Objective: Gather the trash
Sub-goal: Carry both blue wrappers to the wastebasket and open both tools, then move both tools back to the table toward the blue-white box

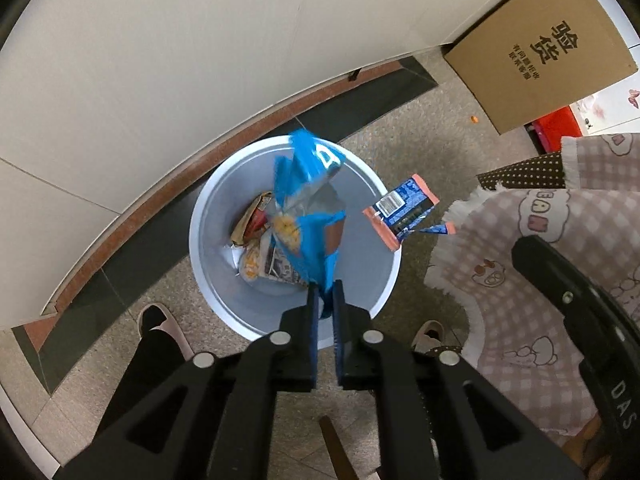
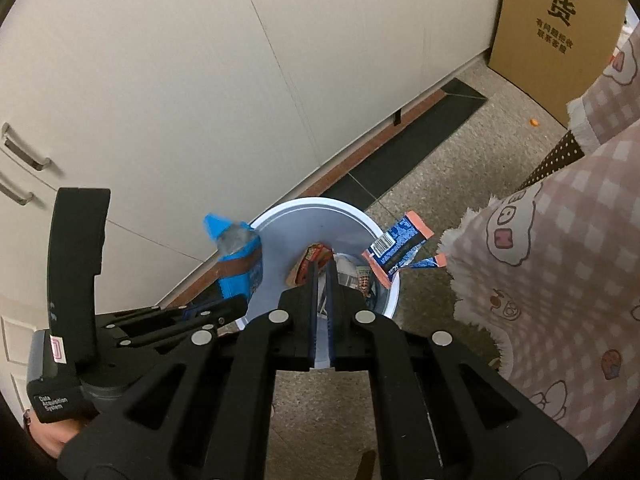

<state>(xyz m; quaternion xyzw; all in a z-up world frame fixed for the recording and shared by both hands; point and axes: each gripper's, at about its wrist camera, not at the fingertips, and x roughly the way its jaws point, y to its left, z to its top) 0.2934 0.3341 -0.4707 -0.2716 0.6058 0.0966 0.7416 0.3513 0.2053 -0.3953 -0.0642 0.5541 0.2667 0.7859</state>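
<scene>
Cupboard fronts (image 2: 160, 80) in pale cream fill the upper half of both views, from 9 to 1 o'clock. Below them lies the speckled floor (image 1: 420, 132), with a dark and reddish strip along the cupboard base. At 3 to 4 o'clock hangs a pink checked cloth (image 1: 520, 260) with a white fringe. A cardboard box (image 1: 548, 52) with printed characters stands at 1 o'clock, against the cupboard.

In the middle stands the round pale bin (image 1: 364, 272), seen from above. Both grippers point down at it.

The left gripper (image 1: 326, 286) comes in from 6 o'clock of the left wrist view. Its jaws stand slightly apart, with the lower corner of a blue snack bag (image 1: 304, 216) between them. The pads do not seem to press on it. The bag stands up over the bin's opening and its top is blurred. In the right wrist view the same bag (image 2: 236, 264) is at 9 o'clock of the bin (image 2: 304, 232).

The right gripper (image 2: 321, 268) has its jaws together and I see nothing held in them.

An orange and navy wrapper (image 1: 400, 212) is at 3 o'clock of the bin, over its rim. Whether it rests there I cannot tell. Other wrappers (image 1: 256, 248) already lie on the bin's bottom.

A slipper (image 1: 176, 332) shows at 7 o'clock of the bin. One small orange crumb (image 1: 474, 119) lies near the box.
</scene>
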